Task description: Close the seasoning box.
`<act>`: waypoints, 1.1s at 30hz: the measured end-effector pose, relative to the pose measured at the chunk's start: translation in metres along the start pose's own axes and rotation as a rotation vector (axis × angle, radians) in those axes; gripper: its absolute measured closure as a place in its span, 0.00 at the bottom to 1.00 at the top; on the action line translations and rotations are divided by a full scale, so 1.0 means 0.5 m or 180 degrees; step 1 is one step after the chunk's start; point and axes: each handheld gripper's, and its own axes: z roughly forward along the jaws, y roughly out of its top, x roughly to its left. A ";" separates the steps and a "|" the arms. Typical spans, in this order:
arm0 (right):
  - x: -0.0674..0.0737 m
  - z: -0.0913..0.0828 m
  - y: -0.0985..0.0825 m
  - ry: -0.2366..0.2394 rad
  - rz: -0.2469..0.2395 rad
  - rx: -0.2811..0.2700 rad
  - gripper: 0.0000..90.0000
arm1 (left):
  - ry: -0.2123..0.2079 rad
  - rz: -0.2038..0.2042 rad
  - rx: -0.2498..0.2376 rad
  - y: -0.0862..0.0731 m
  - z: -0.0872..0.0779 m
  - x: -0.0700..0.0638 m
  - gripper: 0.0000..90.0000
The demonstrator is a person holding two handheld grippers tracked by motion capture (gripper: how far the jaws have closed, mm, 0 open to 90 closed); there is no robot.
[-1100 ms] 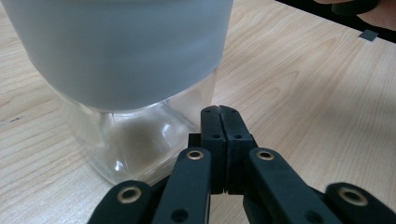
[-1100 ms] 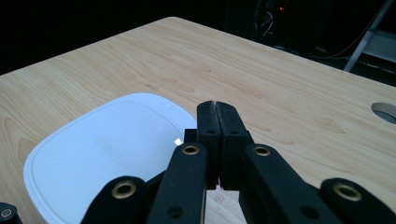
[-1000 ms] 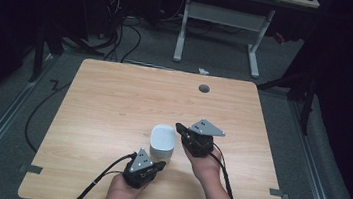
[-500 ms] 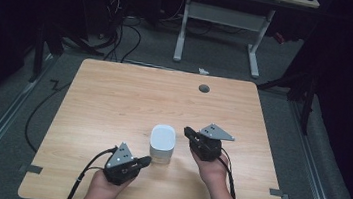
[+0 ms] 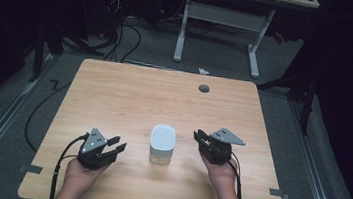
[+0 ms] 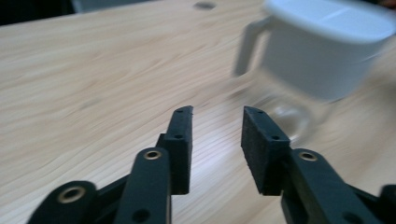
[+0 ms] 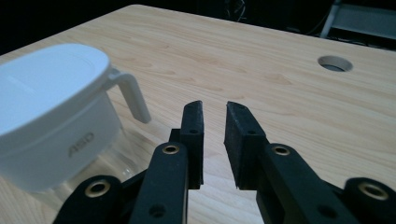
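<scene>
A container with a white lid and a clear lower body stood upright on the wooden counter, near its front edge and between the two tongs. The lid was seated, and a white handle projected from the lid rim. The clear section appeared empty, though blur prevented confirmation. The left tongs were held beside the container, apart from it, jaws parted and gripping nothing. The right tongs were held at its other side, jaws slightly parted, also empty. A round hole marked the counter's far side
</scene>
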 end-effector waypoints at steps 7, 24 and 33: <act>-0.041 -0.022 -0.043 -0.0174 0.0125 0.0066 0.79 | 0.0291 -0.0113 -0.0072 0.007 -0.007 0.061 0.64; -0.096 -0.142 -0.160 -0.0625 0.0246 -0.0082 0.61 | 0.0806 -0.0097 -0.0233 -0.019 -0.102 0.131 0.57; -0.087 -0.119 -0.160 -0.0557 0.0217 0.0008 0.60 | 0.0751 0.0137 -0.0020 -0.043 -0.079 0.120 0.56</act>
